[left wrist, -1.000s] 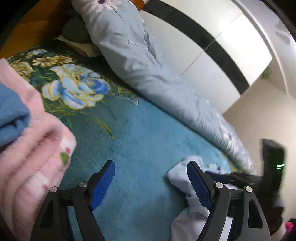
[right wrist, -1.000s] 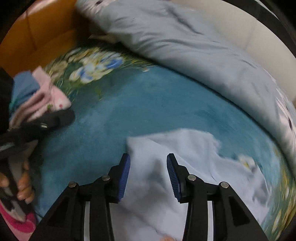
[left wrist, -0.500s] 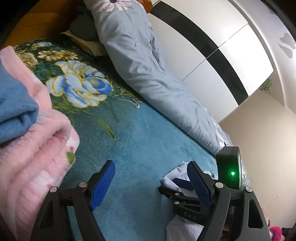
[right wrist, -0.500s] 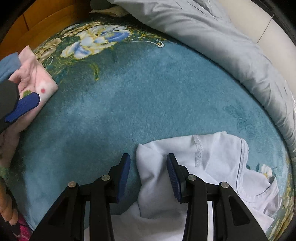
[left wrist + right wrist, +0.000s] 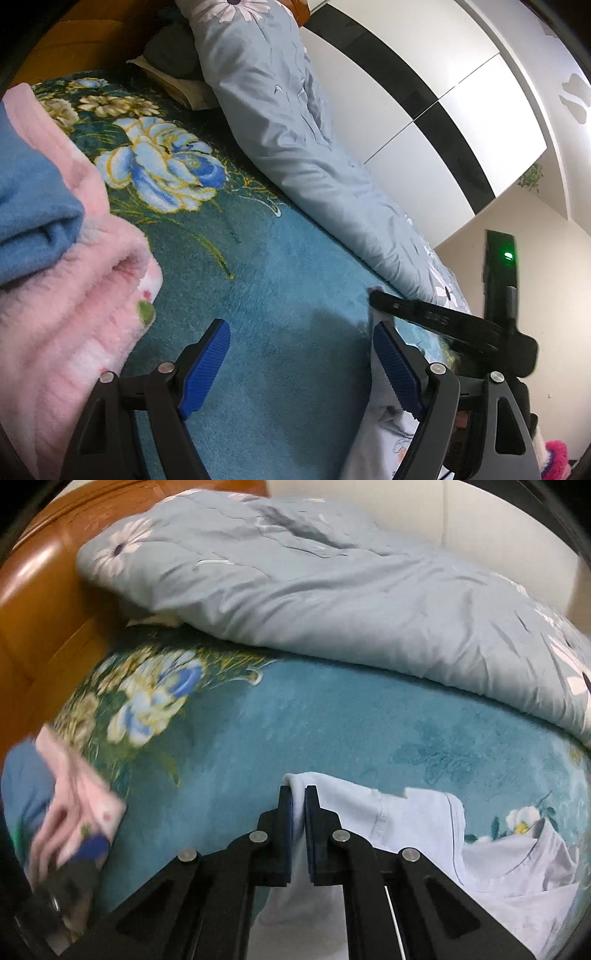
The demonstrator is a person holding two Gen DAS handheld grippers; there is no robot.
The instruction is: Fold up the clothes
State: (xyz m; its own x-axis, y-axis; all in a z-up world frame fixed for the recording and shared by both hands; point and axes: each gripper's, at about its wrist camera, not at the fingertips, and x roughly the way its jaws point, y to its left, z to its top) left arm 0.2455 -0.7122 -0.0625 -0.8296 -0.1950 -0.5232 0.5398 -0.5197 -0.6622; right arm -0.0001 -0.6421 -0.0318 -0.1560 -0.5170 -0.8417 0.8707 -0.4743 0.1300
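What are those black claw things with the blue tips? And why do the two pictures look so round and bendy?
Those claws are grabbers that a person holds, one in each hand. Each has a small camera on it looking forward along its two fingers, and that wide lens bends the picture. One picture comes from the left grabber, the other from the right grabber.

Both look at a bed with a fuzzy teal blanket with flowers on it. A pale blue quilt is bunched along the far side. A pink fleece and a blue cloth lie folded at the left.

The right grabber is shut on the edge of a white shirt. The left grabber is open and holds nothing.
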